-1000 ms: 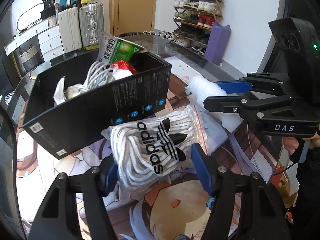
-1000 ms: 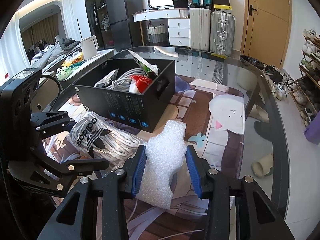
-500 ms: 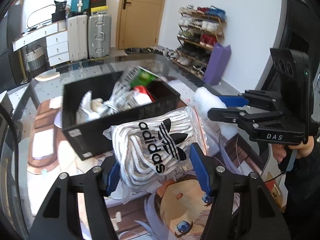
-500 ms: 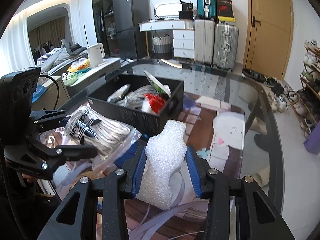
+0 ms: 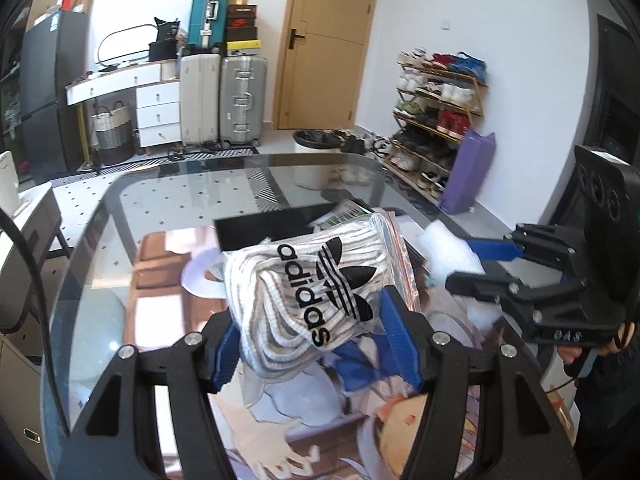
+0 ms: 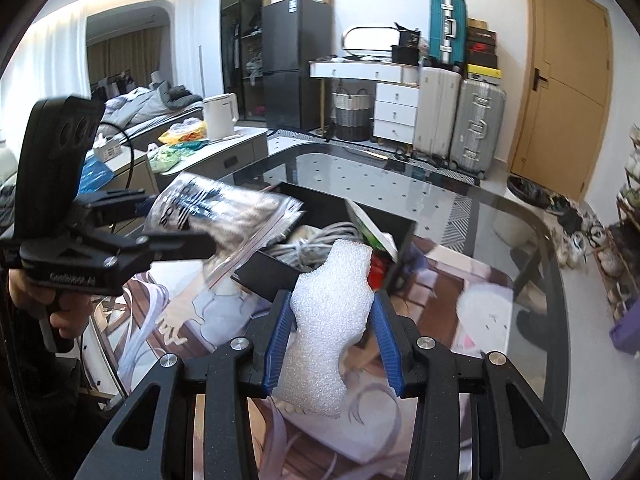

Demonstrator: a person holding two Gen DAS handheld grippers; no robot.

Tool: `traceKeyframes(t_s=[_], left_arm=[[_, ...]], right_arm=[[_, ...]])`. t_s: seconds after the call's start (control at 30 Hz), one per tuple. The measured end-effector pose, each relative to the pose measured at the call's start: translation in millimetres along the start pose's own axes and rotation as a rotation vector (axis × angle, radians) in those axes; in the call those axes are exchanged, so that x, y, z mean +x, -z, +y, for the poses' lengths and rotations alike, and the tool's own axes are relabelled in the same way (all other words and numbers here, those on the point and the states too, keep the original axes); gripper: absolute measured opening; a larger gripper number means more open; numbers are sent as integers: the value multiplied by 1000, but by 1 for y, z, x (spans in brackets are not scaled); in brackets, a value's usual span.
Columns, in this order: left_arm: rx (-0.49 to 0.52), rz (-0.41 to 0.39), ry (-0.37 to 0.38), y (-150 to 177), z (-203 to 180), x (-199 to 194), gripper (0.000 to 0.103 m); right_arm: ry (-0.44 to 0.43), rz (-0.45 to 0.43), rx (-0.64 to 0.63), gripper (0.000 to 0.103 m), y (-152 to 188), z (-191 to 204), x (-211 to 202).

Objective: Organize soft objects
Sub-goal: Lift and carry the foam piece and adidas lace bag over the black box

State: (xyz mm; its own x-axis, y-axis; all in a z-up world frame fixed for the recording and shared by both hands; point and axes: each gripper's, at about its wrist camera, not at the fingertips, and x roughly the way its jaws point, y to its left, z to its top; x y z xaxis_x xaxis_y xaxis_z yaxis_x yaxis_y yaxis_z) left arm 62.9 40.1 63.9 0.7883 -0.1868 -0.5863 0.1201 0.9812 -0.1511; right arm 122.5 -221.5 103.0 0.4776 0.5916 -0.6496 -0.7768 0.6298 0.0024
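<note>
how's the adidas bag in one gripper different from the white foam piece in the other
The adidas bag is clear plastic stuffed with striped white laces and printed with a black logo; the foam piece is bare, plain white, with notched sides. The bag bulges; the foam is a flat slab. Both are gripped and held above the table.

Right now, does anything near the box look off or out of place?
Nothing damaged or spilled. The box is already crowded: cables and a green packet stick up past its rim, so the bag and foam may sit proud.
</note>
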Motion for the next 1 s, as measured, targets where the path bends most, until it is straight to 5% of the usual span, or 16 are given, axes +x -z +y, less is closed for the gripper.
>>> traceKeyframes(t_s=[0.6, 1.0], left_arm=[[-99, 5, -71, -27, 34, 49, 63], [-106, 32, -59, -24, 33, 65, 63]], right_arm=[[-75, 41, 10, 41, -41, -6, 59], [-27, 47, 26, 41, -53, -21, 84]])
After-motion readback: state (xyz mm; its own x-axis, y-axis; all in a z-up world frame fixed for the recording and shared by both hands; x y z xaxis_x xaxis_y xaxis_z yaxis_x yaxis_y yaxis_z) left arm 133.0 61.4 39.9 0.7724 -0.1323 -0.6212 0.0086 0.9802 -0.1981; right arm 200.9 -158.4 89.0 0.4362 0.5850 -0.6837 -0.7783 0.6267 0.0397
